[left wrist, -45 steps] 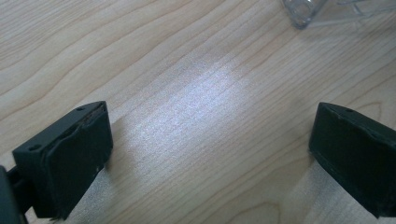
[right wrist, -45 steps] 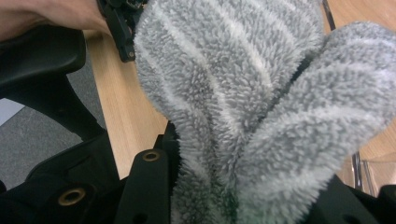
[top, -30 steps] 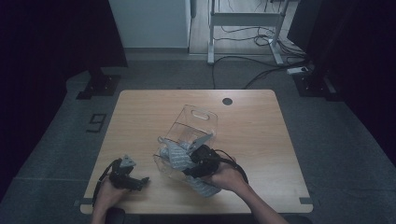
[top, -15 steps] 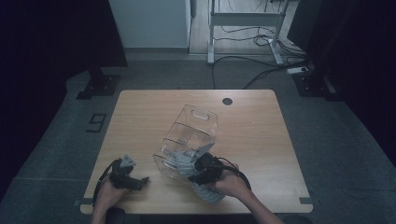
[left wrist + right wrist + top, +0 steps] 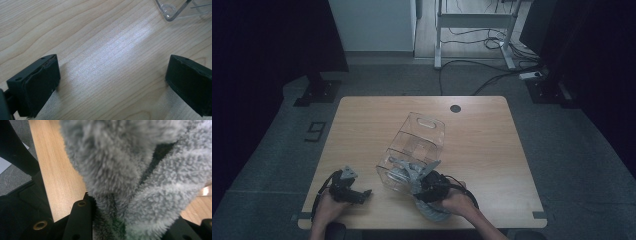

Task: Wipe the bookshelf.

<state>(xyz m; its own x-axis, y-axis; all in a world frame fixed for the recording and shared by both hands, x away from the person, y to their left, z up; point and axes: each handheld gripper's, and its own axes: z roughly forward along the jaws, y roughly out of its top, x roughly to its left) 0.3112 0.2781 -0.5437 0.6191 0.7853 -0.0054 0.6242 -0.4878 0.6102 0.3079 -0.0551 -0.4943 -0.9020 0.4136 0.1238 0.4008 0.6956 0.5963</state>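
The right gripper is clamped on a grey fleecy cloth, right at the clear bin's near open end. The left gripper, jaws apart and empty, rests farther off to the bin's left.

From above, my room looks dim, the edges nearly black; only the worktop catches light. My left tool's camera is sharp, with a pale sheen on the wood. My right tool's close-up of grey fleece is soft.

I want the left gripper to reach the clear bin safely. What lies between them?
Bare wooden table between the left gripper and the clear bin, seen in the left gripper view.
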